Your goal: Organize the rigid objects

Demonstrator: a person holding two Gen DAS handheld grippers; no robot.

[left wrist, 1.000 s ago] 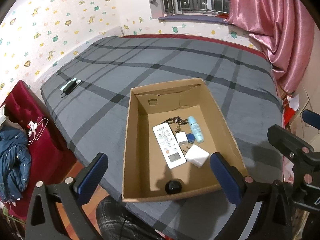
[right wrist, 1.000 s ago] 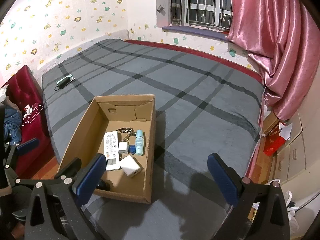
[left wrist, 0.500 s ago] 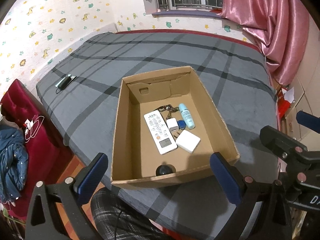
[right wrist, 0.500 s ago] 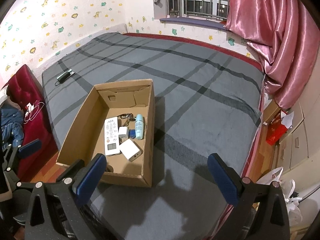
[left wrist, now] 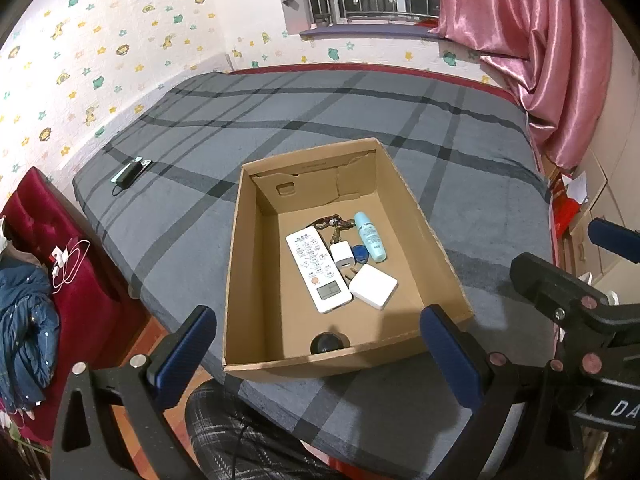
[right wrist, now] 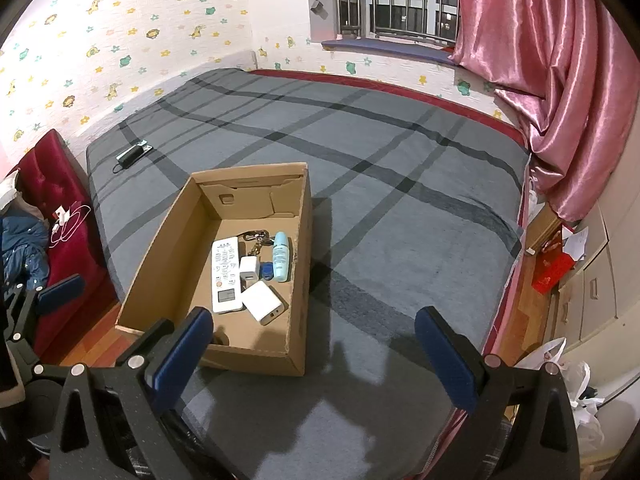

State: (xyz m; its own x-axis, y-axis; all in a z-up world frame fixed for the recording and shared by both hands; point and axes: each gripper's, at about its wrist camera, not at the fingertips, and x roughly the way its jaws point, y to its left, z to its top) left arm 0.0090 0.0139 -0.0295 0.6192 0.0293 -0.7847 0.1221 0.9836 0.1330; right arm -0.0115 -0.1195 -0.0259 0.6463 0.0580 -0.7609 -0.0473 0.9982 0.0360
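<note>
An open cardboard box [left wrist: 432,240] [right wrist: 160,248] sits on the near part of a grey plaid bed. Inside lie a white remote [left wrist: 318,270] [right wrist: 226,274], a small white plug [left wrist: 342,254], a square white charger [left wrist: 373,286] [right wrist: 263,302], a pale blue bottle [left wrist: 370,236] [right wrist: 281,256], a blue tag [left wrist: 361,256], a key chain [left wrist: 332,225] and a black round object [left wrist: 326,343]. My left gripper [left wrist: 320,354] hangs open above the box's near edge, holding nothing. My right gripper [right wrist: 314,356] is open over the bed, right of the box.
A dark phone with a cable [left wrist: 130,172] [right wrist: 132,155] lies at the bed's far left corner. A red padded bench [left wrist: 60,248] with clothes and a white cable stands left. Pink curtain [right wrist: 560,80] and drawers [right wrist: 592,280] are right. A person's plaid-clad leg [left wrist: 240,432] is below.
Both grippers have pulled back and up from the box, so it looks smaller and farther in both views. The box's contents have not moved.
</note>
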